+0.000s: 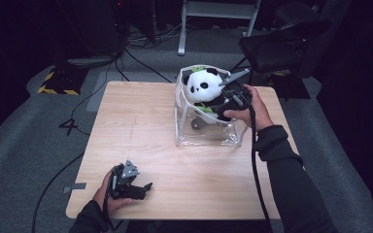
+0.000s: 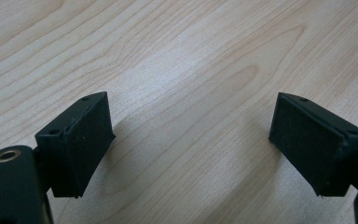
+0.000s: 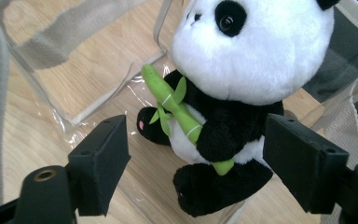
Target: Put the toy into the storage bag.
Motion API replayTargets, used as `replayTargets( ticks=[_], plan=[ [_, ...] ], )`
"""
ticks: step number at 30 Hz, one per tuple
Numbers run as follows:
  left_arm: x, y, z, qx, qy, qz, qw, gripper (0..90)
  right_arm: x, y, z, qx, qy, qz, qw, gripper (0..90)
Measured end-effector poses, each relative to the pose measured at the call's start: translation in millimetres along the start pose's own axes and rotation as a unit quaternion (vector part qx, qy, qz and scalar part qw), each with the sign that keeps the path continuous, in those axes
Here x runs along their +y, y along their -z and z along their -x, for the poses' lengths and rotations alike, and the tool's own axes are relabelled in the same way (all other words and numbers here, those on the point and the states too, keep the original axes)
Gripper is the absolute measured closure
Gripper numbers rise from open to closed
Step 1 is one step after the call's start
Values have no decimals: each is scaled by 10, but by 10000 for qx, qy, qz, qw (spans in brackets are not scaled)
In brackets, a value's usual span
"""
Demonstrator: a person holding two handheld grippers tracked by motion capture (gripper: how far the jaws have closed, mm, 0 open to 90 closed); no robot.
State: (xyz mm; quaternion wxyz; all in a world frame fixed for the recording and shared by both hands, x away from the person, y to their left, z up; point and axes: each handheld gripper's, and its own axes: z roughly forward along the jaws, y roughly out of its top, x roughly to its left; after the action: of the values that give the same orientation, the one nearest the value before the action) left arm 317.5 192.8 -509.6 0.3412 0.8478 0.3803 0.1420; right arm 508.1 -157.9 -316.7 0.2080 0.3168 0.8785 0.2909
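Right gripper view: panda plush (image 3: 242, 84) between wide-spread right tool (image 3: 200, 163) jaws, inside clear bag (image 3: 42, 93)

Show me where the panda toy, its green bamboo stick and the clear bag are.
panda toy (image 3: 256, 51), right gripper view, on its white head.
bamboo stick (image 3: 168, 98), right gripper view, on the upper stalk.
clear bag (image 1: 209, 136), high view, on its front wall.

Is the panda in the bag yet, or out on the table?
In. The panda sits upright inside the clear bag, whose rim and straps ring it. The right gripper is open, its jaws on either side of the panda.
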Motion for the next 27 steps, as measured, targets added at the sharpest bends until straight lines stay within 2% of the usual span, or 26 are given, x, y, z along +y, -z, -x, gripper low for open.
replayTargets(
  ticks=[12, 16, 27],
  plan=[
    [0, 0, 0, 1, 0, -1, 10000, 133, -66, 119, 6, -93, 11, 272, 9996, 206],
    [0, 0, 0, 1, 2, 0, 10000, 133, -122, 190, 12, -189, -17, 495, 9986, 199],
    [0, 0, 0, 0, -3, 0, 10000, 133, -243, 360, 40, -253, -36, 774, 9967, 199]
  ],
)
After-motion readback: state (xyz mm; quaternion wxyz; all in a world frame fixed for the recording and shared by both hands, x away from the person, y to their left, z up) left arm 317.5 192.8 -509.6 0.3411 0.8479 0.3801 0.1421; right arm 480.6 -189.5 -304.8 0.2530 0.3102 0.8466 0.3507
